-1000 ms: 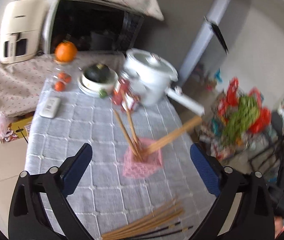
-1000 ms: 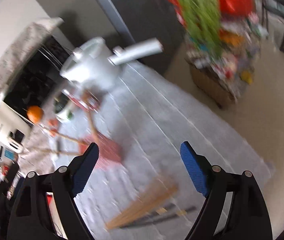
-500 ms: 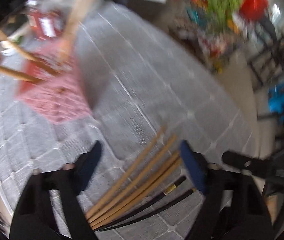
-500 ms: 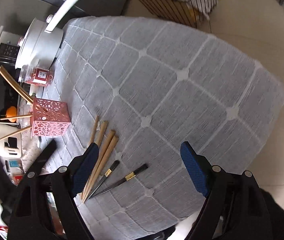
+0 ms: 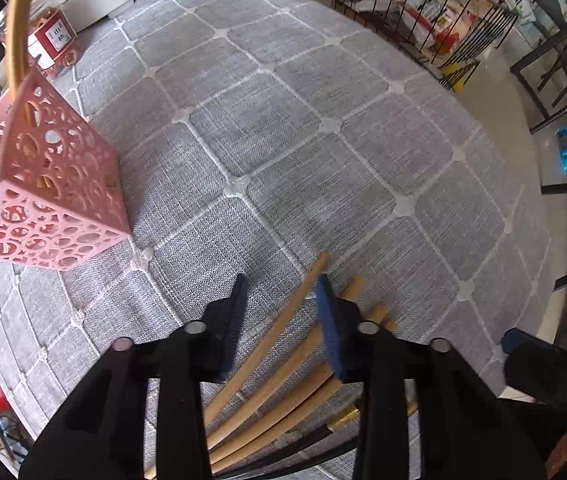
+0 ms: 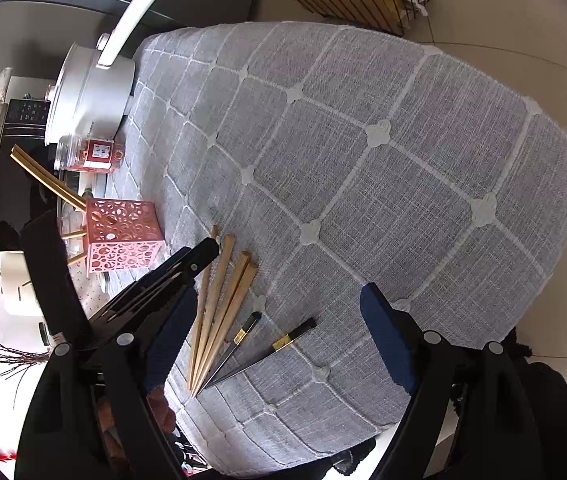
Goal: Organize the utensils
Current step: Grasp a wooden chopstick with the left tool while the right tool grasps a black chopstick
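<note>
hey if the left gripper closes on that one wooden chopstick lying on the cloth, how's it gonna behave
Probably stiff and very light: the wooden chopstick is a thin, straight stick. Held near one end by the left gripper, it may pivot and droop. Its neighbours lie close alongside, so they might get nudged; the woven tablecloth should limit rolling.
</note>
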Action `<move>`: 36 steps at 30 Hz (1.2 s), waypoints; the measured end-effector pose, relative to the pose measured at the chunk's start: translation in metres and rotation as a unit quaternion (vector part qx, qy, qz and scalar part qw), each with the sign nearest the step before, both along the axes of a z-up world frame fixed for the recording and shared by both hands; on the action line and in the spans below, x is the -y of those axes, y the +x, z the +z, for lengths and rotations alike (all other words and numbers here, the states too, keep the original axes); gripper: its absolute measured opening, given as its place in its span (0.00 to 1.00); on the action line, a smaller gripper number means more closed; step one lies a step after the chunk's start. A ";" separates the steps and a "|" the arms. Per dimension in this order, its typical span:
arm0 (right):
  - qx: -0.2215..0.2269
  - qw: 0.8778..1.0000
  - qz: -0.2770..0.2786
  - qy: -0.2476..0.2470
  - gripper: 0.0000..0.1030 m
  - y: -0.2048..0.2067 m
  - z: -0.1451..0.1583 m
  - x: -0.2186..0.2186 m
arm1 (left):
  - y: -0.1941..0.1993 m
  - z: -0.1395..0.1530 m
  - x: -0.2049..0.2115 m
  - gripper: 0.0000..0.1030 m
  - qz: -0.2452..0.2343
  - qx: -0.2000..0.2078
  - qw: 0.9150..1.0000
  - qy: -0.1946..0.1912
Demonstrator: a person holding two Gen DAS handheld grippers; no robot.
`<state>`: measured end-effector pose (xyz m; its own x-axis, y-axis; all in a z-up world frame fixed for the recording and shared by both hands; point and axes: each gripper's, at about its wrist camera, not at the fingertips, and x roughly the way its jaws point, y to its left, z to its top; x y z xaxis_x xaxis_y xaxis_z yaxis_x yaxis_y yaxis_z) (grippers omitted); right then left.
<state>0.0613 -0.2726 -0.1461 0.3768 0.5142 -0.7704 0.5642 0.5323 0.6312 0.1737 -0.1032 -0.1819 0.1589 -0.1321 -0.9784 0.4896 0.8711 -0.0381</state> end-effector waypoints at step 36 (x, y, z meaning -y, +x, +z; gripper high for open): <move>-0.063 0.994 -0.037 -0.076 0.52 -0.017 -0.014 -0.063 | -0.095 0.131 -0.142 0.04 0.050 0.166 0.967 -0.187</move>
<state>0.0447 -0.2095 -0.1597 0.3049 0.3629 -0.8805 0.6755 0.5693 0.4686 0.0788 0.0391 -0.0505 0.4860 -0.4351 -0.7580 0.4422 0.8705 -0.2161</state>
